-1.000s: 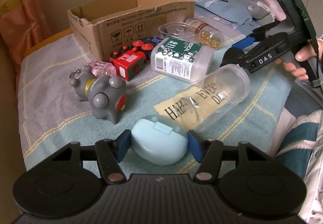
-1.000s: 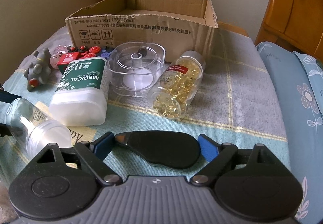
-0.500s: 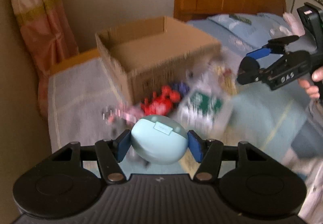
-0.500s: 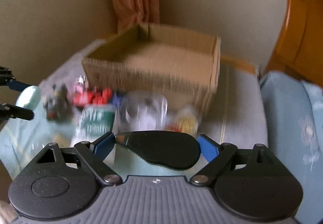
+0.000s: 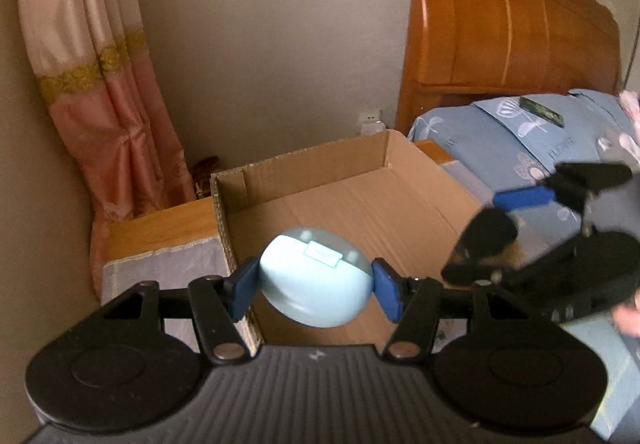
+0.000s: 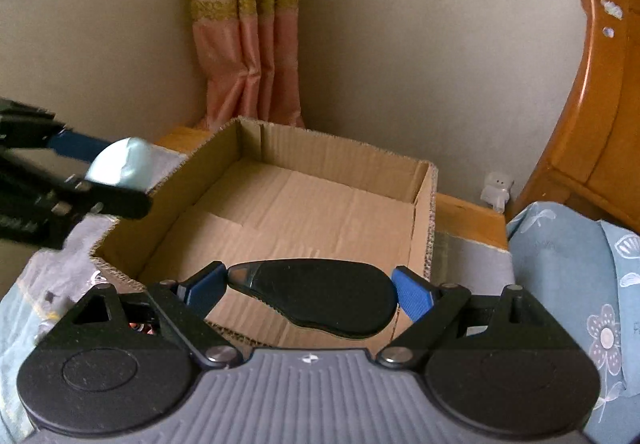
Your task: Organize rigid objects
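Note:
My left gripper [image 5: 315, 286] is shut on a pale blue rounded case [image 5: 314, 276] and holds it over the near left part of the open cardboard box [image 5: 360, 180]. My right gripper [image 6: 308, 294] is shut on a flat black oval case [image 6: 320, 294] above the box's near edge [image 6: 120, 264]. The box looks empty inside. In the left wrist view the right gripper [image 5: 520, 212] with the black case [image 5: 480, 240] shows blurred at the right. In the right wrist view the left gripper [image 6: 100, 168] and blue case [image 6: 124, 164] show at the left.
The box stands on a towel-covered surface [image 5: 160, 268] against the wall. A pink curtain [image 5: 100, 84] hangs at the left. A wooden headboard [image 5: 500, 24] and a blue floral bed cover [image 5: 520, 132] lie to the right. A white plug [image 6: 496, 188] sits in the wall behind the box.
Both grippers have lifted their cases off the towel and carried them up over the open box. The toys and bottles on the towel have dropped out of view.

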